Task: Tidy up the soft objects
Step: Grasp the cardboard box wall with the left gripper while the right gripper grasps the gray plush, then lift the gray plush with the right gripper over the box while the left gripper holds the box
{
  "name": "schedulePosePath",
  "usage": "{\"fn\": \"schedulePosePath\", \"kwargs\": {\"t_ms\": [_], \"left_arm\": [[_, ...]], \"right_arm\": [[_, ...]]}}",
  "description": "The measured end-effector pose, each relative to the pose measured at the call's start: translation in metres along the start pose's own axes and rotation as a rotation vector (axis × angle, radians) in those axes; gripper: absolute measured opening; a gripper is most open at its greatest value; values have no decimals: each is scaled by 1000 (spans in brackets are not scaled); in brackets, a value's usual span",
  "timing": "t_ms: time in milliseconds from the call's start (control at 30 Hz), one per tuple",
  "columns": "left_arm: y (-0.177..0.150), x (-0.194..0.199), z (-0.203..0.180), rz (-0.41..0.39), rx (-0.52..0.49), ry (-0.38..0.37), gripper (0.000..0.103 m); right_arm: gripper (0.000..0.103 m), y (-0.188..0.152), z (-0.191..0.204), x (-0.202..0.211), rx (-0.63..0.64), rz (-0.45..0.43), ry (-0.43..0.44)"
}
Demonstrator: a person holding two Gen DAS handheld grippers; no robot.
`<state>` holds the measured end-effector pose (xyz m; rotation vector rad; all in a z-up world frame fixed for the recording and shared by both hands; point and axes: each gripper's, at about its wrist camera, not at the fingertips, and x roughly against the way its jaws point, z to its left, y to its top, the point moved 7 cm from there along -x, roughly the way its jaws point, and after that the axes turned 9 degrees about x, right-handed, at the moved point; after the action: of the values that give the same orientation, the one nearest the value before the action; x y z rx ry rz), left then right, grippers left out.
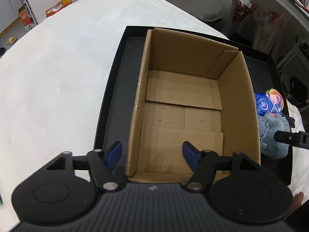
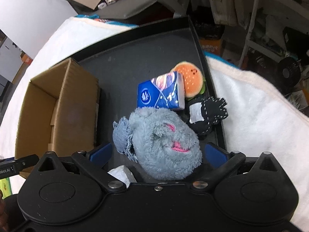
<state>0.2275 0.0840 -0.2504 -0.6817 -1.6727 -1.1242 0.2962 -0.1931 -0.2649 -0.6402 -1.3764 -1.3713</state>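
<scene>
From the left wrist view, the left gripper (image 1: 152, 154) hangs wide open and empty over the near end of the cardboard box (image 1: 185, 100), the grey plush (image 1: 272, 133) well off to its right. From the right wrist view, the right gripper (image 2: 158, 154) is far nearer: jaws wide, flanking the plush (image 2: 164, 145) (not yet pinching, I judge), on the black tray (image 2: 123, 65).

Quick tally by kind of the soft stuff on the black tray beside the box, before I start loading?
Plush toys: 3 - grey fluffy plush, burger plush, black stitched plush
Tissue packs: 1 - blue tissue pack
Total: 4, all outside the cardboard box, which holds nothing yet.
</scene>
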Motion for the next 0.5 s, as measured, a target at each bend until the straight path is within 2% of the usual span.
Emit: {"fn": "schedulePosePath", "kwargs": {"t_ms": [167,200,267,333,367,500], "left_arm": [[-1,0,6,-9,9,16,38],[-1,0,8,-12,12,20,35],[-1,1,11,-21,17,32,22],[-2,3,14,-24,22,33,12],[-3,3,16,-25,25,31,9],[-7,8,20,-36,32,14,10]], "right_arm": [[97,0,-5,-9,-21,13,2],[93,0,-5,-10,-24,12,2],[84,0,-6,-13,-24,23,4],[68,-3,-6,-15,-23,42,-4],[67,-4,-8,-15,-26,46,-9],[62,-6,-9,-11,-31,38,-9]]}}
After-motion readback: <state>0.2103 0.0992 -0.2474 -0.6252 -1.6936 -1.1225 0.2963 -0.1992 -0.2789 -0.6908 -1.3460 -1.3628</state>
